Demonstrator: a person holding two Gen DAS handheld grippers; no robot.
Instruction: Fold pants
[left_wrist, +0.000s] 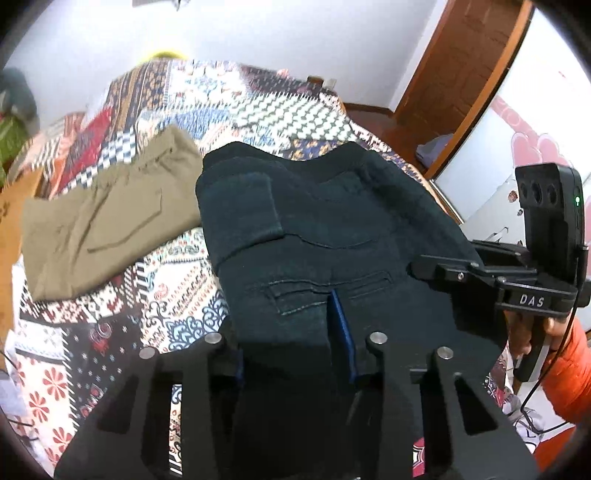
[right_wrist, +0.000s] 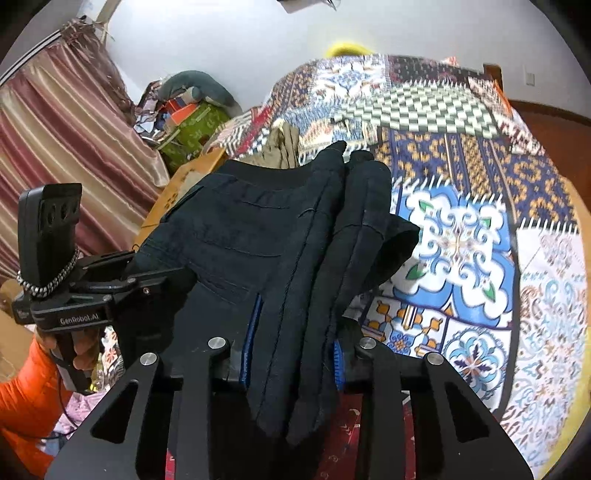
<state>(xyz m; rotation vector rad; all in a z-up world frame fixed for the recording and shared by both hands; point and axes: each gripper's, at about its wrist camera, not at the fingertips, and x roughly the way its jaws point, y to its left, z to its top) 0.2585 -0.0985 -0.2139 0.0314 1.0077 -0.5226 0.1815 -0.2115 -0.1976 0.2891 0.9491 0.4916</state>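
Dark navy pants are folded into a thick bundle and held above the patterned bedspread. My left gripper is shut on the near edge of the bundle, with blue pads on both sides of the fabric. My right gripper is shut on the other near edge, with several layers of dark pants between its pads. Each gripper shows in the other's view, the right one at the pants' right side and the left one at their left side.
Folded khaki pants lie on the bed to the left of the dark pants. A wooden door frame stands at the right. Striped curtains and a pile of bags are at the left of the bed.
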